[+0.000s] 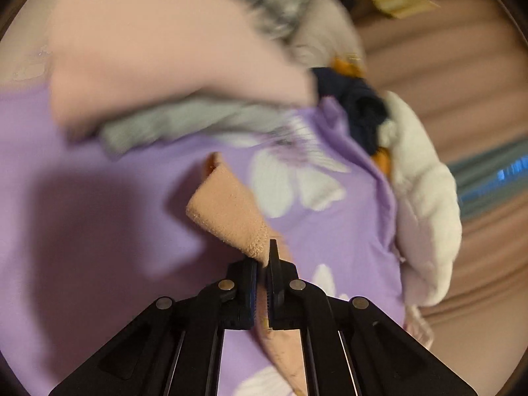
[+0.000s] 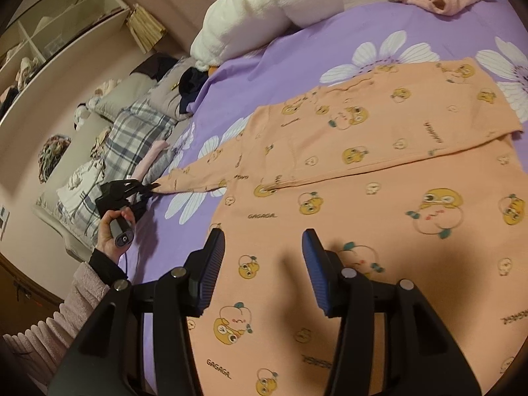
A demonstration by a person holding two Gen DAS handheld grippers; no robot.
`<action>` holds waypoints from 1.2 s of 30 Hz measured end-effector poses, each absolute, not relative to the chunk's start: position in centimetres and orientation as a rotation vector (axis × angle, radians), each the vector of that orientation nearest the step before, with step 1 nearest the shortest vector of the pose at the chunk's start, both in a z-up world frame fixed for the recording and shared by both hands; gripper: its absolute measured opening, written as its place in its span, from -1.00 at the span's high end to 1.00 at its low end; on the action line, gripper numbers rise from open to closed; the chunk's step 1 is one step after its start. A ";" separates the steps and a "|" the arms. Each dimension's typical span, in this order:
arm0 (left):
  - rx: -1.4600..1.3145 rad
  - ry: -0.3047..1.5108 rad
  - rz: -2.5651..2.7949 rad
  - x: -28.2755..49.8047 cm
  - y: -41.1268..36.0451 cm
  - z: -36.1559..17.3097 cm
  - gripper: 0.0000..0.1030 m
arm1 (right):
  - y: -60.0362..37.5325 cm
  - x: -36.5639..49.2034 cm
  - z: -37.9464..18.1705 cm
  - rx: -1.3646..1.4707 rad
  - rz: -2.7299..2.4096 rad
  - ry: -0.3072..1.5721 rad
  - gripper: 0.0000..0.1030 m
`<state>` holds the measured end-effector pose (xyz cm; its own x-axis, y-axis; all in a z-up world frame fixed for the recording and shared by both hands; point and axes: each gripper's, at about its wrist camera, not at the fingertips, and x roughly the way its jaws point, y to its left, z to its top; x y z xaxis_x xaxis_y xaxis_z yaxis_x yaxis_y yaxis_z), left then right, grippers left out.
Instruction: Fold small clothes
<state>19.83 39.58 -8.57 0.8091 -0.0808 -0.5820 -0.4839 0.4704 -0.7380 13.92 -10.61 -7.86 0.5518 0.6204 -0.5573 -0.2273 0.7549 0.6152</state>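
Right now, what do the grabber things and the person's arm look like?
Both grippers are black plastic with silver round rivets at the joints. The right gripper has ribbed dark blue pads. The left gripper has the same blue on its pads. A grey handle with a cable runs below. The person wears a fluffy pale pink sleeve over a black cuff.

Soft matt orange knit shirt (image 2: 379,231) lies on smooth purple cotton bedsheet (image 2: 297,43); fluffy white plush toy (image 2: 257,16); ribbed blue finger pads (image 2: 211,270).

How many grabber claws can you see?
2. The left gripper, far left, is shut on the sleeve cuff of the orange top; the right gripper is open just above it. None seems hidden.
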 end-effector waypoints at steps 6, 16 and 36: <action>-0.810 0.528 0.161 20.8 33.3 0.2 0.96 | -12.7 13.1 -8.0 0.557 0.517 0.821 0.03; -0.410 0.546 -0.075 23.2 13.0 6.7 0.96 | -18.2 11.1 -7.8 0.666 0.485 0.738 0.02; -0.095 0.980 -0.315 23.2 -7.1 -7.0 0.15 | -27.1 9.3 -9.5 0.796 0.338 0.757 -0.29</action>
